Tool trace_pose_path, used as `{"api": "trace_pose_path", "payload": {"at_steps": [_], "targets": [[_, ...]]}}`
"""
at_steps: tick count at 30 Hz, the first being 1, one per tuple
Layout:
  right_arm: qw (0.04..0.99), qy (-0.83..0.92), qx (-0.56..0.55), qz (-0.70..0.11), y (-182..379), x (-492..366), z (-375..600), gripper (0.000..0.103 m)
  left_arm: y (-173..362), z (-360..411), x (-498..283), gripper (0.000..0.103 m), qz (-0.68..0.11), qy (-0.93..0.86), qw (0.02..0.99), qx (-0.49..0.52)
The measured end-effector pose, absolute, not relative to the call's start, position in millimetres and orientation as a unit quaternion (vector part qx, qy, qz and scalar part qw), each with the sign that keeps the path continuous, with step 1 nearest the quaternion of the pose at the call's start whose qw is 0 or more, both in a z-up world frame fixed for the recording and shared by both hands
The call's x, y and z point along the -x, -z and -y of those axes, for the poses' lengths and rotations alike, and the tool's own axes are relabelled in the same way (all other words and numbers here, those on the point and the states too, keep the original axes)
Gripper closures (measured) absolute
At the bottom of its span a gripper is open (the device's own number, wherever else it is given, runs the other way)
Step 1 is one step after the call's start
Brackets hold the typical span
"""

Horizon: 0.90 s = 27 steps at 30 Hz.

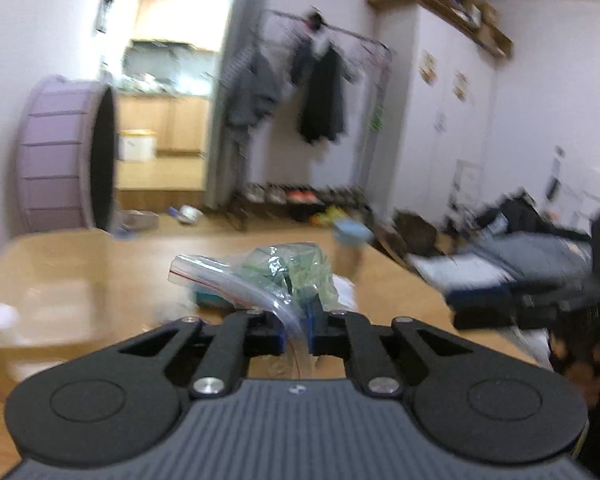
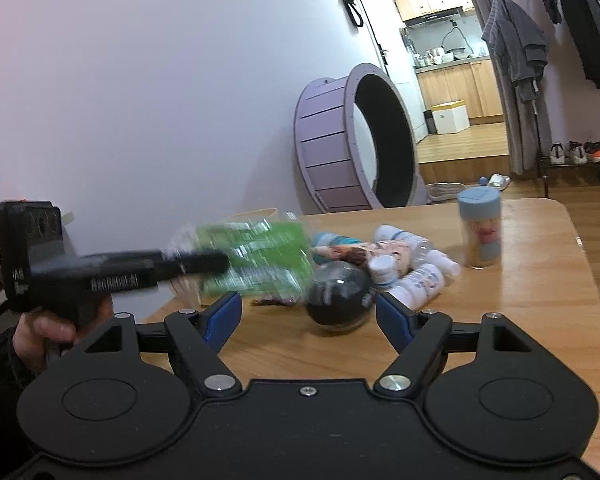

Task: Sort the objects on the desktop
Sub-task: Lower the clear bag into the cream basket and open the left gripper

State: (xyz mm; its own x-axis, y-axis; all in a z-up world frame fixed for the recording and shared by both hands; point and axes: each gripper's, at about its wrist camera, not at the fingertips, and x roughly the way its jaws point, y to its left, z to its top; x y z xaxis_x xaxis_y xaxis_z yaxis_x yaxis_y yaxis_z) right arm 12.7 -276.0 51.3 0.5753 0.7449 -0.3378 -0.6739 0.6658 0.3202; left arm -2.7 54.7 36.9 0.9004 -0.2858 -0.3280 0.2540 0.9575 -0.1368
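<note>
Gripping a clear zip bag with green contents (image 1: 278, 276), the left gripper (image 1: 296, 334) shows in its own view with both fingers pinched tight on the plastic, the bag raised above the wooden table (image 1: 120, 264); a translucent container (image 1: 36, 280) sits blurred at left and a blue-lidded jar (image 1: 350, 250) behind. From the right wrist view, the right gripper (image 2: 308, 316) stands wide and holds nothing, just before a dark round ball (image 2: 338, 298) and a pile of small white bottles (image 2: 410, 268). Motion blur suggests the bag is mid-carry; the likely next move is finding its sorting spot, perhaps that container, though this is unclear.
</note>
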Motion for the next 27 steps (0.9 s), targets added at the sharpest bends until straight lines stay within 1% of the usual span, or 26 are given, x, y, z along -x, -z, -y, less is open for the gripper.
{"api": "trace_pose_path", "payload": {"at_steps": [6, 9, 14, 18, 19, 20, 23, 25, 27], "targets": [[0.876, -0.419, -0.081, -0.224, -54, -17, 256, 0.03, -57, -103, 5, 0.094, -0.137, 0.055, 0.986, 0.074], [0.874, -0.421, -0.079, -0.23, -50, -19, 249, 0.03, -60, -121, 0, 0.094, -0.133, 0.012, 0.988, 0.076], [0.872, -0.42, -0.07, -0.241, -43, -20, 243, 0.03, -50, -128, -20, 0.094, -0.164, -0.032, 0.983, 0.07], [0.873, -0.417, -0.066, -0.242, -43, -18, 245, 0.03, -38, -123, -34, 0.088, -0.212, -0.069, 0.973, 0.052], [0.874, -0.417, -0.066, -0.242, -43, -17, 247, 0.03, -39, -123, -34, 0.083, -0.215, -0.074, 0.973, 0.05], [0.874, -0.417, -0.066, -0.242, -43, -17, 247, 0.03, -41, -123, -30, 0.08, -0.208, -0.077, 0.974, 0.048], [0.875, -0.415, -0.067, -0.241, -43, -16, 248, 0.03, -48, -124, -18, 0.069, -0.189, -0.086, 0.977, 0.04], [0.875, -0.415, -0.068, -0.241, -44, -15, 249, 0.03, -53, -124, -11, 0.057, -0.176, -0.091, 0.98, 0.035], [0.874, -0.416, -0.067, -0.24, -44, -14, 249, 0.03, -58, -125, -3, 0.052, -0.163, -0.097, 0.981, 0.03]]}}
